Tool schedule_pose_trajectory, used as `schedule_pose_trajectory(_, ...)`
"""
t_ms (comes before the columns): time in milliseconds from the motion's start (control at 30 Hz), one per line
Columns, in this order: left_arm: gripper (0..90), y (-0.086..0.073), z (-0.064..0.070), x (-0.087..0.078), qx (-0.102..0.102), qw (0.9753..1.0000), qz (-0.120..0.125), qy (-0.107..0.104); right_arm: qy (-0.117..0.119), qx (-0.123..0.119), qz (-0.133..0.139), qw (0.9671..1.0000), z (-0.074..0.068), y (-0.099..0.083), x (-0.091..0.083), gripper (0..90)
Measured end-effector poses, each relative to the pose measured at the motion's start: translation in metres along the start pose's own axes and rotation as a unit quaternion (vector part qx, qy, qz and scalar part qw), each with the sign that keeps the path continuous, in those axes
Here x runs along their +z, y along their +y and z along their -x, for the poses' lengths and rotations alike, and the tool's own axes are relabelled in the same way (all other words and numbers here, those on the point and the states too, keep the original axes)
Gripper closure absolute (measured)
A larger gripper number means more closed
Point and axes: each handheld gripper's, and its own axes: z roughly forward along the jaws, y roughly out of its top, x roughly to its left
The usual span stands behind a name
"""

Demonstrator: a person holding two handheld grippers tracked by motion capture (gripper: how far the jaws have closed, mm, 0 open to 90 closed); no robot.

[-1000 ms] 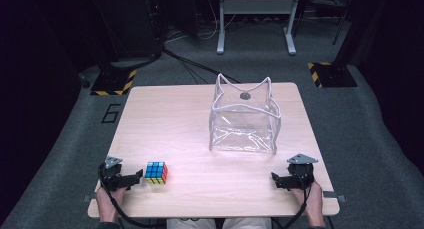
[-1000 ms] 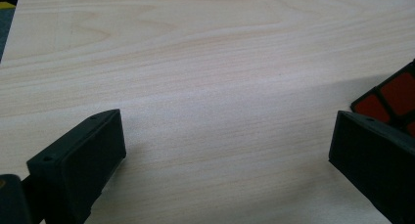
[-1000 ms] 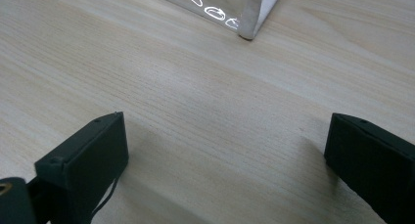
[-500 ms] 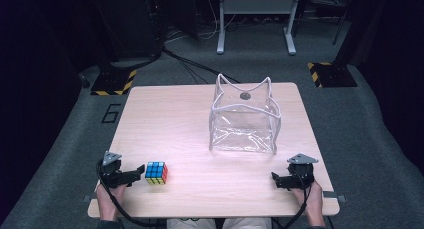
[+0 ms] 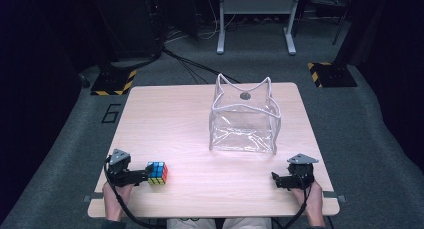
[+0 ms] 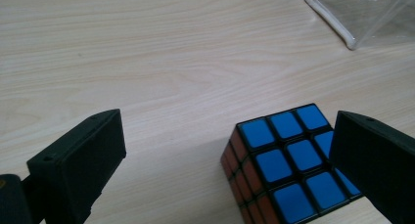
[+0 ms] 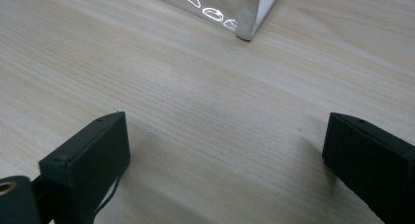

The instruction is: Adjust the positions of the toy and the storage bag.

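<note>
A colour-puzzle cube with a blue top face sits near the table's front left. In the left gripper view the cube lies between my wide-apart jaws, close to the right jaw and far from the left one. My left gripper is open and low on the table, its tips at the cube's left side. A clear plastic bag with a white rim stands open at the table's middle right. My right gripper rests open near the front right corner, with bare wood between its jaws.
The light wooden table has a front edge just behind both hands. The bag's lower corner lies ahead of the right gripper. Dark floor, cables and yellow-black stand feet surround the table.
My left gripper has slid right toward the cube, so its open jaws now straddle it. The right gripper and the bag have stayed in place.
</note>
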Motion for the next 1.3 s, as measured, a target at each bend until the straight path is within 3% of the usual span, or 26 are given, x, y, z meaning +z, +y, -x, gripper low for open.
schedule_pose_trajectory(333,0.2,-0.003,0.015,0.014,0.007,0.9994,-0.016,-0.028,-0.001,0.0,0.0,1.0,0.0,0.0,0.0,3.1)
schedule_pose_trajectory(733,1.0,-0.012,0.024,0.021,0.01,0.9988,-0.025,-0.041,-0.001,0.0,0.0,1.0,0.0,0.0,0.0,3.0)
schedule_pose_trajectory(967,12.7,-0.022,0.026,0.027,-0.001,0.9993,-0.022,-0.031,-0.002,0.001,0.0,1.0,0.0,0.0,0.0,3.1)
schedule_pose_trajectory(1200,17.2,-0.026,0.03,0.029,-0.003,0.9996,-0.011,-0.025,-0.002,0.0,0.001,1.0,0.0,0.0,0.0,3.3)
schedule_pose_trajectory(1300,28.0,-0.027,0.031,0.027,-0.007,0.9998,-0.003,-0.018,-0.002,0.0,0.001,1.0,0.0,0.0,0.0,3.3)
